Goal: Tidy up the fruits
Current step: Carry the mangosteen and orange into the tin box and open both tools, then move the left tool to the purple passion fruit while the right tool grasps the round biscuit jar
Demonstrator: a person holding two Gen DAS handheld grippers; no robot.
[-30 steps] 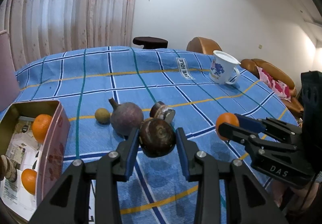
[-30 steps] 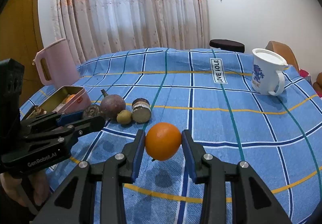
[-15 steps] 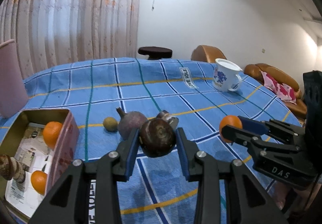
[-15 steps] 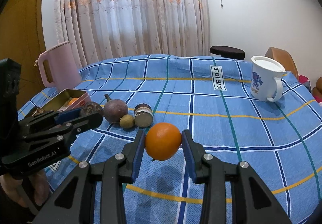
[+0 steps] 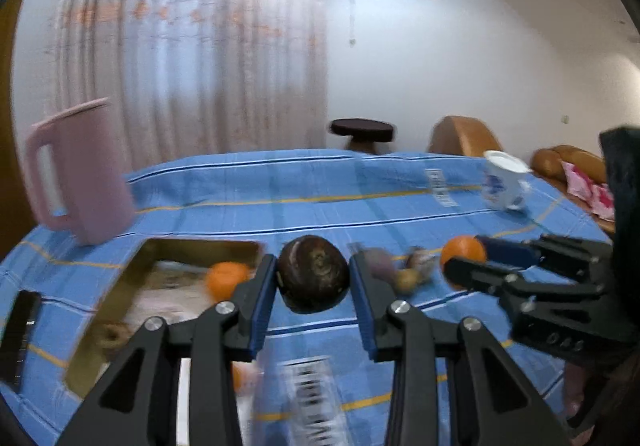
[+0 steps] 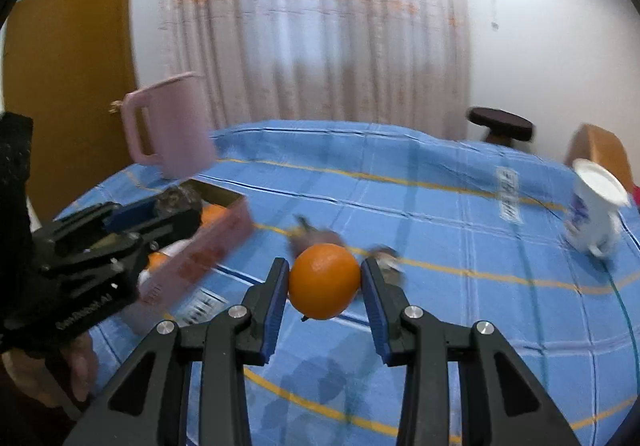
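My left gripper (image 5: 313,280) is shut on a dark brown round fruit (image 5: 313,273) and holds it above the blue cloth, just right of the open tin box (image 5: 120,286). An orange (image 5: 226,278) lies in the box. My right gripper (image 6: 324,288) is shut on an orange (image 6: 324,286), held above the cloth. In the right wrist view the left gripper (image 6: 168,211) is over the tin box (image 6: 216,234). The right gripper with its orange (image 5: 463,256) shows in the left wrist view. Loose fruits (image 5: 408,274) lie blurred on the cloth between the grippers.
A pink pitcher (image 5: 80,173) stands behind the box at the left. A white mug (image 6: 596,209) stands at the far right. The table is covered with a blue checked cloth (image 6: 460,230). A dark stool (image 5: 362,127) and brown sofa (image 5: 464,135) are beyond the table.
Both grippers have swung left, each still holding its fruit. The left gripper is now closer to the tin box, and the pink pitcher has come into view.
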